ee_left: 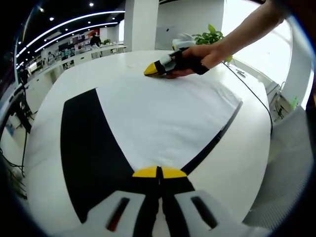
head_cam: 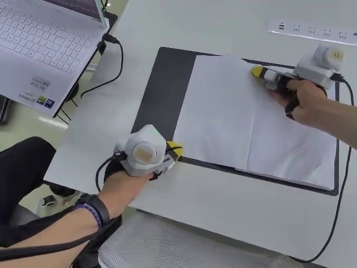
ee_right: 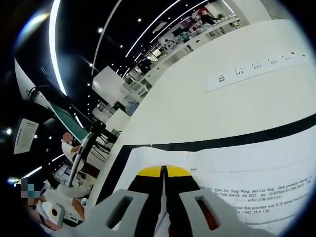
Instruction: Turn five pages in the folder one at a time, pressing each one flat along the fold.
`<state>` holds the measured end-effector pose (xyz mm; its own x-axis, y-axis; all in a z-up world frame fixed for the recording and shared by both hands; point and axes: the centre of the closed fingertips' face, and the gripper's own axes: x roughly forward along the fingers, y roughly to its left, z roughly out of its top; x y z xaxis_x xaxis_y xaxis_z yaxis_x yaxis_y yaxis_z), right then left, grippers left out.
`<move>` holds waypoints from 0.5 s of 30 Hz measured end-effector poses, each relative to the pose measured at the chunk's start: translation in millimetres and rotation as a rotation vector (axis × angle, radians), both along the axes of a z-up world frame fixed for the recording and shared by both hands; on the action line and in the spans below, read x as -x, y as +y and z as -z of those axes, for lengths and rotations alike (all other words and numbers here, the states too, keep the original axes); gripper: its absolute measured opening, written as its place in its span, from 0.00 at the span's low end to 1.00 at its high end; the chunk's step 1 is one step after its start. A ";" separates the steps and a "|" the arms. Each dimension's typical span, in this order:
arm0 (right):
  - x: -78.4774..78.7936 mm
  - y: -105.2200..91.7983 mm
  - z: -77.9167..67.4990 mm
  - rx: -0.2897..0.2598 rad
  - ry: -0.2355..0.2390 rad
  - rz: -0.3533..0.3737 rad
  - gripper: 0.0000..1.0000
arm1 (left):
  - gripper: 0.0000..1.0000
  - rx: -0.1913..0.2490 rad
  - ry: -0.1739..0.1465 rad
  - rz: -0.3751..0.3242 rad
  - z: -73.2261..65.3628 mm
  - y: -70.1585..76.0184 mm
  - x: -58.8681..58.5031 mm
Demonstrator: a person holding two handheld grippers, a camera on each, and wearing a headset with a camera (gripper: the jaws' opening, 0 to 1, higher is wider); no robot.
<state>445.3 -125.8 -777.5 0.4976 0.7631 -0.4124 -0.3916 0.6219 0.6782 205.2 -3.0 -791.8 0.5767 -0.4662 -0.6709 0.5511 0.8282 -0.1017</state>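
Note:
A black folder lies open on the white table, with white pages spread over its middle and right. My left gripper rests at the folder's near edge, on the lower left corner of the pages, jaws shut with nothing between them; its yellow tips touch each other. My right gripper presses on the top of the pages near the fold, also shut and empty. In the right gripper view its yellow tips sit on a printed page. The right gripper also appears in the left gripper view.
A white laptop stands at the back left with a black cable running beside it. A white power strip lies at the back right. A cable trails off the right gripper along the folder's right side. A chair seat is below the table edge.

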 end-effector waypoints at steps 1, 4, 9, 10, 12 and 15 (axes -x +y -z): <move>5.0 0.9 -1.1 -0.004 0.001 -0.003 0.00 | 0.00 0.000 0.000 0.001 0.0 0.0 0.0; 16.5 3.7 -2.0 -0.014 0.001 -0.027 0.00 | 0.00 0.001 0.003 0.005 -0.1 -0.3 -0.1; 53.4 13.1 -17.2 -0.021 -0.016 -0.098 0.00 | 0.00 0.004 0.005 0.002 0.4 -0.1 -0.5; 58.0 13.7 -18.3 -0.020 -0.018 -0.110 0.00 | 0.00 0.005 0.005 0.002 0.4 -0.2 -0.7; 64.3 13.9 -19.9 -0.028 -0.024 -0.124 0.00 | 0.00 0.003 0.005 0.005 -0.1 -0.8 -0.6; 68.6 11.3 -20.8 -0.041 -0.026 -0.135 0.00 | 0.00 0.003 0.006 0.007 0.1 -1.0 -0.8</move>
<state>376.7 -114.4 -756.7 0.4000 0.8395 -0.3677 -0.4876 0.5346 0.6902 206.0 -4.0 -791.9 0.5696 -0.4719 -0.6729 0.5561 0.8242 -0.1073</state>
